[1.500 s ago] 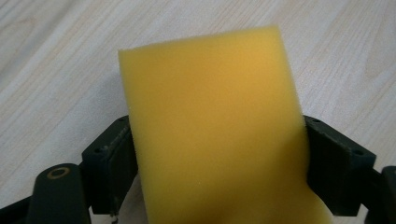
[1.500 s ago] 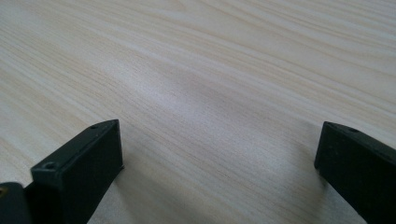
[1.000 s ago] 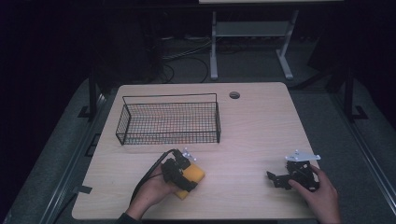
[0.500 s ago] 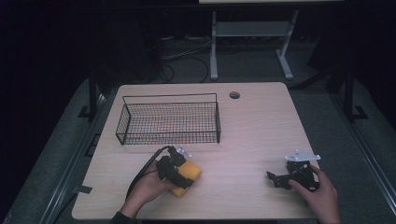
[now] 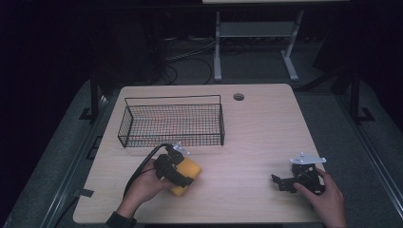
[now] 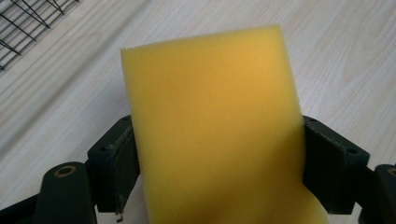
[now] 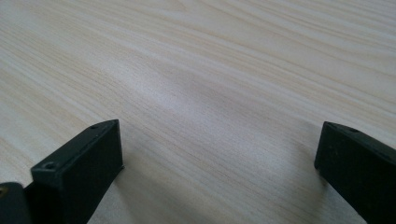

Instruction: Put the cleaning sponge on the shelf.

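A: What does the left gripper point(image 5: 183, 172) hold?
B: Its jaws press a yellow sponge point(image 6: 215, 130), near the wire basket point(image 5: 171, 122).
A: And the right gripper point(image 5: 291, 178)?
B: Its jaws stand wide apart over the bare table point(image 7: 224, 70).

Left tongs point(image 5: 183, 172) are clamped on something, while right tongs point(image 5: 280, 183) rest with jaws spread.
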A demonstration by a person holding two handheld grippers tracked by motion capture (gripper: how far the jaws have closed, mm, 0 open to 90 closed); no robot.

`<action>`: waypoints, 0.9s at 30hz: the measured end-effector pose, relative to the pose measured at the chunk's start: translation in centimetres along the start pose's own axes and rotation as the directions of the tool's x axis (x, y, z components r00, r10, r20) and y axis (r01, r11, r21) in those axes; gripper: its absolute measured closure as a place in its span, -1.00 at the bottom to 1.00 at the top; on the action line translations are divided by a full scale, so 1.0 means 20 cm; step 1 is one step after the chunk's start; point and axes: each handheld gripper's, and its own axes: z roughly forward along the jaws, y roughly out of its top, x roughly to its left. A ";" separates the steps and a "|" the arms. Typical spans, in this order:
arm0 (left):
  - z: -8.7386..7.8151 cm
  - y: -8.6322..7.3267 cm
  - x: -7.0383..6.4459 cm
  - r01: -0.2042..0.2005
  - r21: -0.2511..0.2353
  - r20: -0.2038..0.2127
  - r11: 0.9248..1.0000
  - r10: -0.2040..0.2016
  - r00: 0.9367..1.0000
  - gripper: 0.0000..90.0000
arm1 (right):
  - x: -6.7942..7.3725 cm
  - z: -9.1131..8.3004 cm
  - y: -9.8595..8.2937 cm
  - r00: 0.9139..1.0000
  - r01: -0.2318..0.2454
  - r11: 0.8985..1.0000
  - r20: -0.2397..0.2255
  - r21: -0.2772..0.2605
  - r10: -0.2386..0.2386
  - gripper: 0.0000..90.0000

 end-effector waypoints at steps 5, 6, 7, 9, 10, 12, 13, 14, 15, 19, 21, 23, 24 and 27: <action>-0.02 0.01 0.01 0.006 -0.006 0.001 1.000 -0.006 1.000 -0.53 | 0.00 0.00 0.00 1.000 0.000 1.000 0.000 0.000 0.000 -1.00; -0.02 0.02 0.02 0.006 -0.008 0.002 1.000 -0.006 1.000 -0.52 | 0.00 0.00 0.00 1.000 0.000 1.000 0.000 0.000 0.000 -1.00; -0.03 0.02 0.02 0.010 -0.009 0.001 1.000 -0.010 1.000 -0.52 | 0.00 0.00 0.00 1.000 0.000 1.000 0.000 0.000 0.000 -1.00; -0.03 0.02 0.03 0.012 -0.012 -0.001 1.000 -0.012 1.000 -0.52 | 0.00 0.00 0.00 1.000 0.000 1.000 0.000 0.000 0.000 -1.00; -0.04 0.03 0.03 0.013 -0.011 -0.001 1.000 -0.013 1.000 -0.52 | 0.00 0.00 0.00 1.000 0.000 1.000 0.000 0.000 0.000 -1.00; -0.05 0.03 0.04 0.013 -0.013 -0.001 1.000 -0.013 1.000 -0.52 | 0.00 0.00 0.00 1.000 0.000 1.000 0.000 0.000 0.000 -1.00; -0.05 0.03 0.04 0.014 -0.016 -0.002 1.000 -0.015 1.000 -0.52 | 0.00 0.00 0.00 1.000 0.000 1.000 0.000 0.000 0.000 -1.00; -0.05 0.03 0.04 0.016 -0.015 -0.002 1.000 -0.016 1.000 -0.52 | 0.00 0.00 0.00 1.000 0.000 1.000 0.000 0.000 0.000 -1.00; -0.05 0.04 0.05 0.018 -0.015 -0.002 1.000 -0.018 1.000 -0.52 | 0.00 0.00 0.00 1.000 0.000 1.000 0.000 0.000 0.000 -1.00; -0.07 0.05 0.06 0.022 -0.019 -0.007 1.000 -0.022 1.000 -0.52 | 0.00 0.00 0.00 1.000 0.000 1.000 0.000 0.000 0.000 -1.00; -0.09 0.05 0.07 0.022 -0.023 -0.008 0.999 -0.022 1.000 -0.52 | 0.00 0.00 0.00 1.000 0.000 1.000 0.000 0.000 0.000 -1.00; -0.10 0.06 0.08 0.019 -0.026 -0.013 0.999 -0.020 1.000 -0.52 | 0.00 0.00 0.00 1.000 0.000 1.000 0.000 0.000 0.000 -1.00; -0.11 0.07 0.08 0.019 -0.027 -0.014 0.999 -0.020 1.000 -0.52 | 0.00 0.00 0.00 1.000 0.000 1.000 0.000 0.000 0.000 -1.00; -0.13 0.08 0.10 0.025 -0.038 -0.018 0.999 -0.026 0.999 -0.52 | 0.00 0.00 0.00 1.000 0.000 1.000 0.000 0.000 0.000 -1.00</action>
